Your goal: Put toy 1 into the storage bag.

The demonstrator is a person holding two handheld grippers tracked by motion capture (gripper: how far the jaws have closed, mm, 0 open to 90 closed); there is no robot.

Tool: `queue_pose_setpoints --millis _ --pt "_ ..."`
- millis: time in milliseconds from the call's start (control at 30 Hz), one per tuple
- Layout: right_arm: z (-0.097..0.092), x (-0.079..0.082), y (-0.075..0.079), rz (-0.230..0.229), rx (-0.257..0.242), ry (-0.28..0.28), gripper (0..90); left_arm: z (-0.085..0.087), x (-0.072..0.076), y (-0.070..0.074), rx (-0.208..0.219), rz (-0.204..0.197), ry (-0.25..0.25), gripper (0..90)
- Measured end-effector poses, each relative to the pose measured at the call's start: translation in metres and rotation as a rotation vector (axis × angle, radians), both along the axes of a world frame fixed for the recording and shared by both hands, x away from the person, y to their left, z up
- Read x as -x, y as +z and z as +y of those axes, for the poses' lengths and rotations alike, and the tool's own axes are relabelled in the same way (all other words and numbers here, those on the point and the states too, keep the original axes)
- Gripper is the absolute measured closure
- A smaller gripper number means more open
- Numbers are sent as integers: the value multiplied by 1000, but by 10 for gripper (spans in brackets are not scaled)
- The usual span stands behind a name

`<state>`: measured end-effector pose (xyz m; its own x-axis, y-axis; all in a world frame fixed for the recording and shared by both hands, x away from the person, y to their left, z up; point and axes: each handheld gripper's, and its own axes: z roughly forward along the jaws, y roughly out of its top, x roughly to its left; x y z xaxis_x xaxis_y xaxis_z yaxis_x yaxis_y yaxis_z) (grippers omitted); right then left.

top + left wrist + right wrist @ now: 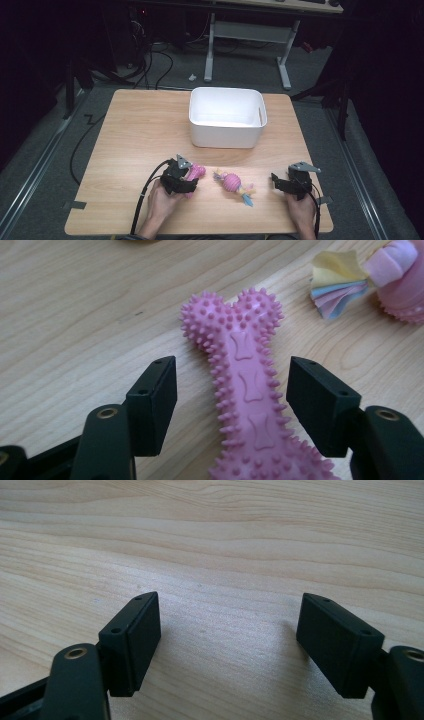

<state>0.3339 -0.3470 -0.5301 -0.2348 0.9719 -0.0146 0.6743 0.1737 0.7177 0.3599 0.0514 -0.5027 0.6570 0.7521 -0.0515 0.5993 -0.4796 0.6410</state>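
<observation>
Fingers (152, 405) of the left gripper (232, 400) stand wide on either side of the pink spiky bone toy (245, 385), a gap showing on each side, toy flat on the wooden table (135, 130). Right gripper (230, 645) spread wide over bare wood. Pink ball toy (232, 182) lies between the grippers; white tub (227, 117) sits farther back.
</observation>
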Motion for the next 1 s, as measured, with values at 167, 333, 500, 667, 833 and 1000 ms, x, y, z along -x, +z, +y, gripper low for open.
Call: queue_pose_setpoints --millis 167,333,500,667,833,1000 --pt "0 0 0 0 0 0 259 -5 0 -4 -18 6 -2 389" --pt "0 0 0 0 0 0 258 -7 1 -6 -29 8 3 426" --pt "0 0 0 0 0 0 259 -8 1 -8 -37 7 8 464" --pt "0 0 0 -1 2 2 258 -10 1 -8 -37 11 6 499" --pt "0 0 0 -1 2 3 259 -11 1 -8 -40 20 3 531" --pt "0 0 0 0 2 2 258 -11 1 -7 -39 23 4 545"
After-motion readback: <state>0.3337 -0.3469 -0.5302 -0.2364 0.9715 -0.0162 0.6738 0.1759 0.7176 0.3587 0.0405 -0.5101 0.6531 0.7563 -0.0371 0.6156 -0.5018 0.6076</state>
